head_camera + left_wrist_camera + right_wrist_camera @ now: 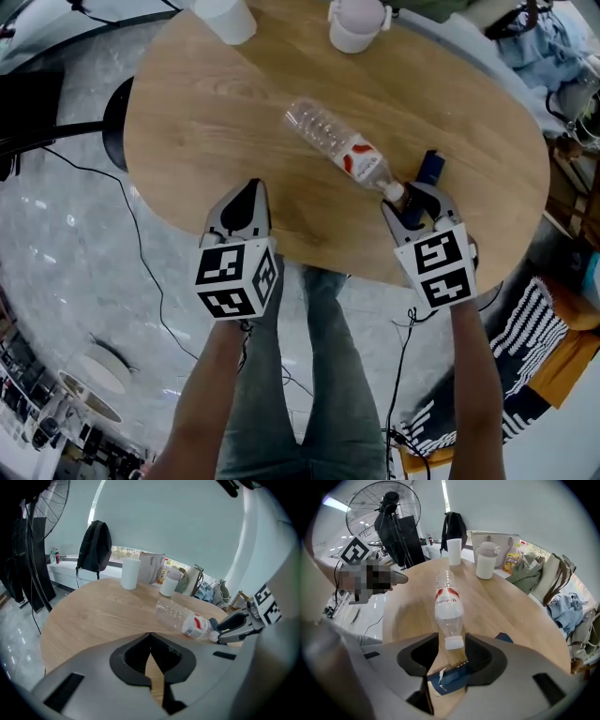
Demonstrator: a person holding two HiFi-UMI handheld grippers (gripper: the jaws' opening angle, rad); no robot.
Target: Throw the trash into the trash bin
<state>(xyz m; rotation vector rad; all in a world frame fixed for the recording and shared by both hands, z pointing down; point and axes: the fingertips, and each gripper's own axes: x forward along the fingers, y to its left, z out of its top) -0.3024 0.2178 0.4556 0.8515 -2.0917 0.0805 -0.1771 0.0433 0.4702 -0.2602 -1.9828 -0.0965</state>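
Note:
A clear plastic bottle (342, 148) with a red-and-white label lies on its side on the round wooden table (206, 122), with its white cap (454, 642) towards me. My right gripper (412, 202) points down at the cap. It is open, with the cap between its jaws (452, 644) and small gaps on both sides. A dark blue wrapper (449, 679) lies flat on the table under that gripper. My left gripper (251, 187) hovers over the table's near edge, left of the bottle (185, 619), shut with nothing in it. No trash bin is in view.
A white cup (225, 17) and a white lidded mug (356, 23) stand at the table's far side. A black backpack (95, 548) hangs on a chair behind it. Bags and clothes (539, 573) are piled at the right, a standing fan (384, 508) is at the left, and cables (131, 244) lie on the floor.

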